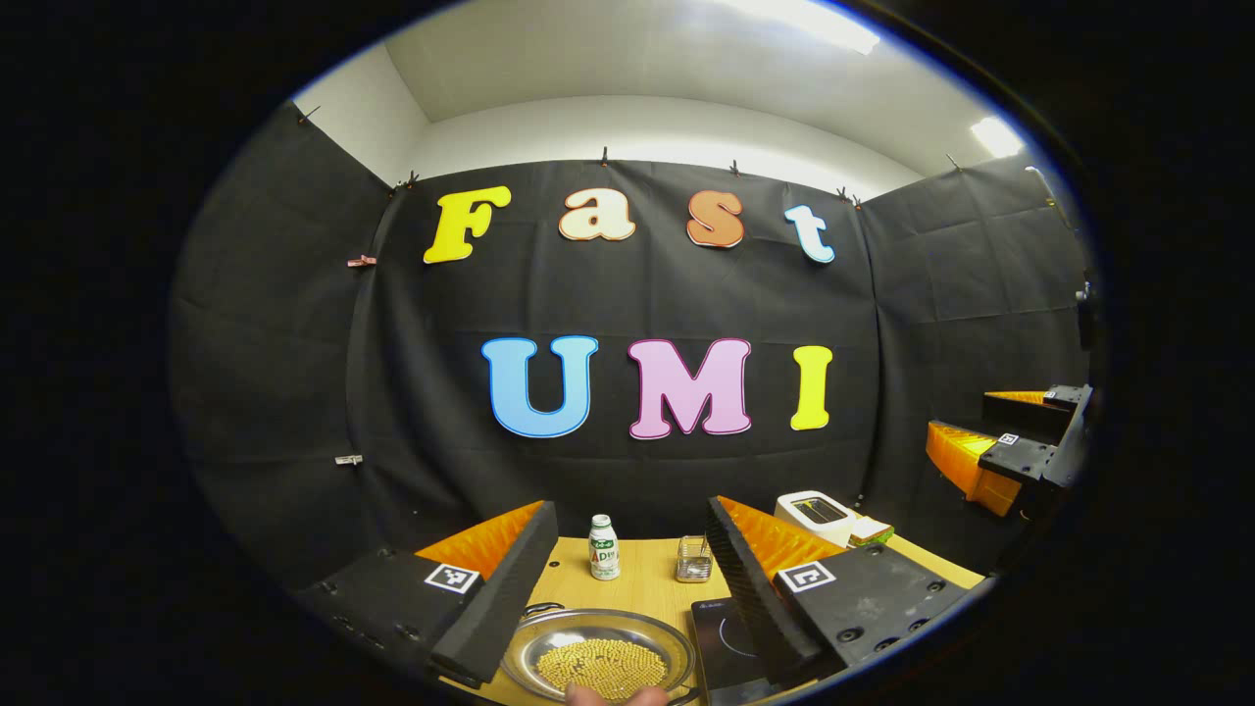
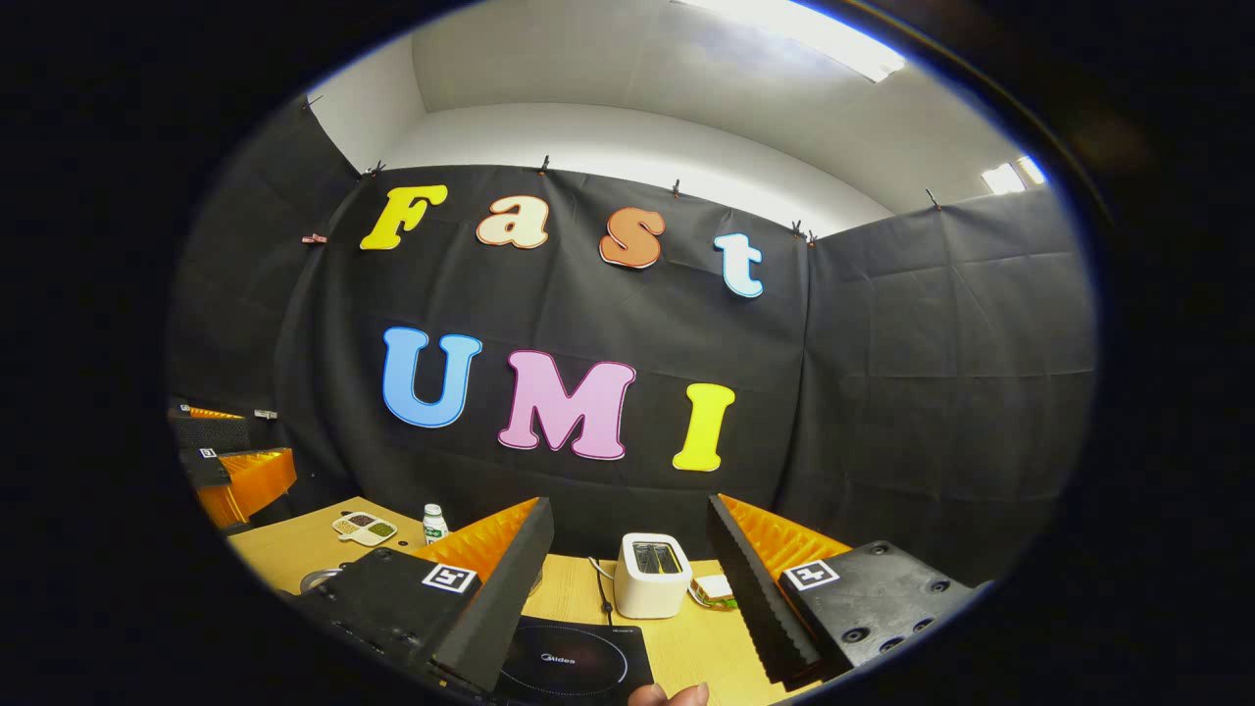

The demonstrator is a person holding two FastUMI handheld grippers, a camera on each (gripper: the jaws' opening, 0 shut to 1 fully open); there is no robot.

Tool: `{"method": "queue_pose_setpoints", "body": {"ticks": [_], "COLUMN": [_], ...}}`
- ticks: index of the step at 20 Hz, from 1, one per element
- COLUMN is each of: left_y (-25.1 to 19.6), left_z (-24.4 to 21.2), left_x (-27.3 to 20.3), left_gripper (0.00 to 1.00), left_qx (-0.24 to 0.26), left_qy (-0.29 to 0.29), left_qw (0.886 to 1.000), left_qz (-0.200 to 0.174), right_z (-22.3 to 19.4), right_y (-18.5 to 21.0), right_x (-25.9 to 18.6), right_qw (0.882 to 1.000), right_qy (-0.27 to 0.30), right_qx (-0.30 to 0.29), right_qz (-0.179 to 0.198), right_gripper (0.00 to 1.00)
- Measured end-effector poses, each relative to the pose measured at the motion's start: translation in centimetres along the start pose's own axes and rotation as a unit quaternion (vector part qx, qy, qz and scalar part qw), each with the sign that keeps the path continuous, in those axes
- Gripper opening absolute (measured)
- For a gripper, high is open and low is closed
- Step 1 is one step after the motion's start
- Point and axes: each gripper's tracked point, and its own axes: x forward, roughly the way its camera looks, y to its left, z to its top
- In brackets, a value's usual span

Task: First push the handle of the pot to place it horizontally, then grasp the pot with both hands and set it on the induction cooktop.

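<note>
1. left gripper [image 1: 627, 569]: fingers spread wide, nothing between them, touching nothing; it hangs above the wooden table [image 1: 647, 588].
2. right gripper [image 2: 627, 579]: fingers likewise wide apart, holding nothing; seen at the far right of the left gripper view too.
3. pot [image 1: 598, 655]: one, a shallow steel pan on the table, low between the left gripper's fingers, loaded with small yellow grains. its rim also peeks past the right gripper's left finger in the right gripper view.
4. pot handle: too little of it shows to tell its heading or long axis.
5. induction cooktop [image 2: 574, 667]: one, black, flat, just beside the pot on the table.
6. counts: one small white bottle [image 1: 604, 547]; one little wire basket [image 1: 693, 559]; one white toaster [image 2: 652, 574]; one divided dish [image 2: 365, 528] of seeds.
7. a fingertip [image 2: 669, 694] shows at the bottom edge.
</note>
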Motion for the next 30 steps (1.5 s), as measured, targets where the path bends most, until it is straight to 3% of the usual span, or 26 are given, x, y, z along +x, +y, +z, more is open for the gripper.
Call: {"method": "queue_pose_setpoints", "body": {"ticks": [3,8,10,13,17,20,27,30], "left_y": [0.3,-0.4,0.2,-0.1,-0.1,-0.9,-3.3,-3.2], "left_z": [0.7,0.2,-1.5,-4.2,-10.1,-15.2,-25.3,-28.7], "left_x": [-0.5,-1.1,-1.3,-1.6,-2.3,-3.7,-8.2,-9.3], "left_gripper": [0.94,0.11,0.05,0.05,0.05,0.05,0.05,0.05], "left_qx": [0.007,-0.032,-0.029,-0.039,-0.050,-0.059,-0.049,-0.045], "left_qy": [-0.010,0.004,0.037,0.096,0.208,0.303,0.505,0.549], "left_qw": [1.000,0.999,0.998,0.993,0.974,0.946,0.847,0.819], "left_qz": [0.008,-0.029,-0.035,-0.055,-0.075,-0.096,-0.160,-0.161], "right_z": [-0.1,-0.2,-0.3,-0.6,-0.8,-0.9,-1.4,-1.8], "right_y": [0.0,-0.1,0.0,0.0,-0.4,-0.8,-2.7,-3.8], "right_x": [-0.1,-0.4,-0.6,-0.8,-0.9,-1.1,-1.5,-1.7], "right_qw": [1.000,1.000,1.000,1.000,1.000,1.000,1.000,0.999], "right_qy": [0.001,0.002,0.003,0.008,0.009,0.010,0.015,0.020], "right_qx": [0.000,-0.001,0.000,-0.001,-0.001,-0.004,-0.007,-0.008], "right_qz": [0.000,0.000,0.001,0.001,-0.002,-0.005,-0.022,-0.033], "right_gripper": [0.97,0.97,0.97,0.98,0.98,0.98,0.97,0.98]}}
